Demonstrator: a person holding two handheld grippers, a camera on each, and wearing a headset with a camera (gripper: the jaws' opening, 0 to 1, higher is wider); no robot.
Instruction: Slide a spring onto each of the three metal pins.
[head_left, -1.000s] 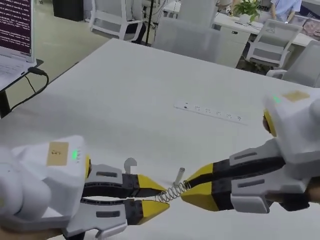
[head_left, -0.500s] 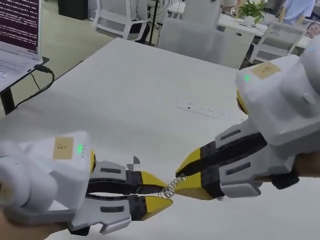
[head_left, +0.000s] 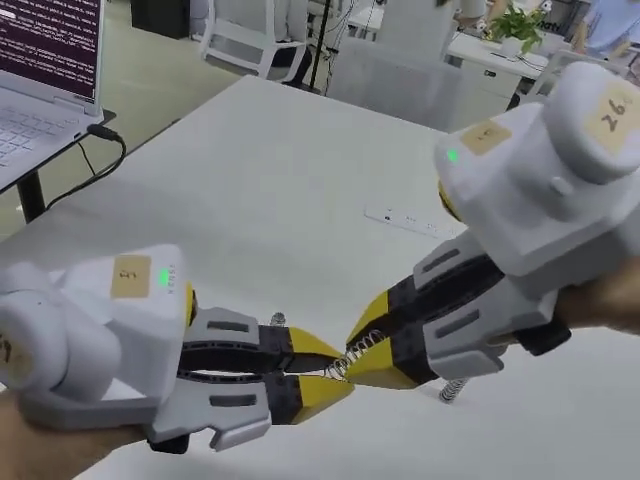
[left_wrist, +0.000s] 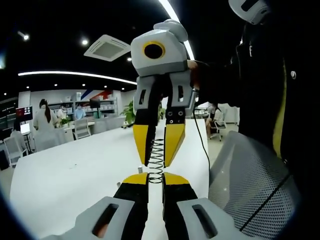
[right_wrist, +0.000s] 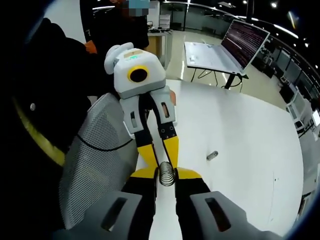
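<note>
Between left gripper (left_wrist: 155, 178), right gripper (right_wrist: 167, 175): spring (left_wrist: 156, 157) (pinched)

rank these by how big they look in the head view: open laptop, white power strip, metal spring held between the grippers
1. open laptop, largest, though cropped.
2. white power strip and coiled metal spring look alike in length; the spring is nearer, so unranked.
</note>
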